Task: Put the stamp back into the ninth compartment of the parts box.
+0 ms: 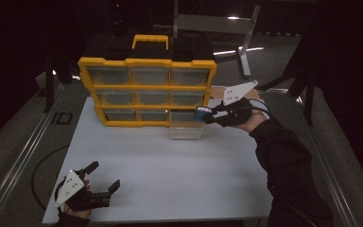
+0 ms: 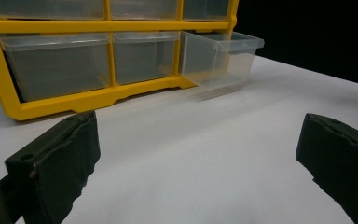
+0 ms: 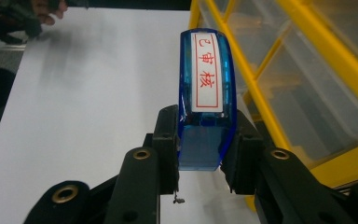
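Up close in the right gripper view, the right gripper [image 3: 201,154] is clamped on a blue stamp [image 3: 207,95], and you can read the red characters on its white label, which the high view is too small to give. From above, that stamp [image 1: 201,114] hangs over the pulled-out clear drawer [image 1: 185,126] at the bottom right of the yellow organizer [image 1: 147,90]. The left gripper [image 1: 105,175] sits wide open, holding nothing, at the near left corner of the white table [image 1: 170,175]. Its own view shows the drawer [image 2: 221,58] sticking out.
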{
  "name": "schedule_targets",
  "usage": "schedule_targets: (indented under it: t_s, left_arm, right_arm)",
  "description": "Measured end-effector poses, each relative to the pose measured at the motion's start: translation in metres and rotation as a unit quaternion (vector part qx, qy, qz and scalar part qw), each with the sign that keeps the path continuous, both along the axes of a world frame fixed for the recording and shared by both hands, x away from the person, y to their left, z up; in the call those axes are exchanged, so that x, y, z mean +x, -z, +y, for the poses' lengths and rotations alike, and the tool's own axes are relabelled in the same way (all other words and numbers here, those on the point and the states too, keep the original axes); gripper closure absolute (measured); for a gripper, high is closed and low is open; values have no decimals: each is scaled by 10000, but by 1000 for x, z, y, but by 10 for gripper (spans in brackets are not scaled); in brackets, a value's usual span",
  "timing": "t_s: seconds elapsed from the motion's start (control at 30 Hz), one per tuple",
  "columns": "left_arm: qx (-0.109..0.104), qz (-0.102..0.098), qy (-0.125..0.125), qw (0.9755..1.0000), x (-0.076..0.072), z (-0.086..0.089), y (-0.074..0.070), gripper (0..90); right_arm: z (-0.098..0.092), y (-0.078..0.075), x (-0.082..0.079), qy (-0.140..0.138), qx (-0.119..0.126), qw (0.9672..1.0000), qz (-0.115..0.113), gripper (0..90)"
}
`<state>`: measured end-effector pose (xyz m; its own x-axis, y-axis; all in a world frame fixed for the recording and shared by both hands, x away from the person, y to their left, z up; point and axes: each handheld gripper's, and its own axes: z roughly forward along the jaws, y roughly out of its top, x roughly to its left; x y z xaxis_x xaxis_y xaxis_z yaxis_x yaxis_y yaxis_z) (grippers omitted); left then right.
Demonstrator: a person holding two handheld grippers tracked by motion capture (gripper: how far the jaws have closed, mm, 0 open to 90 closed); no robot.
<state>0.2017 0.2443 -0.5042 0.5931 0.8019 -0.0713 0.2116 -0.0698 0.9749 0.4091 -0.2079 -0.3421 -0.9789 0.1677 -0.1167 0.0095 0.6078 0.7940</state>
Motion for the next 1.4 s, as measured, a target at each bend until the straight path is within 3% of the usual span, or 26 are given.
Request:
schedule_targets:
  t_s: [0.43,0.7,1.4]
  left_arm:
    - [-21,-3,-3,10000,-1,1,0,3]
    - [-33,10,-21,10000,-1,1,0,3]
    - [-11,22,-8,10000,-1,2,0,3]
  right_arm:
    - [7,-7,22,194,82,9998,-57,695]
    - [14,-6,32,233,11,9997,-41,695]
    - [20,32,46,335,-25,9993,156,695]
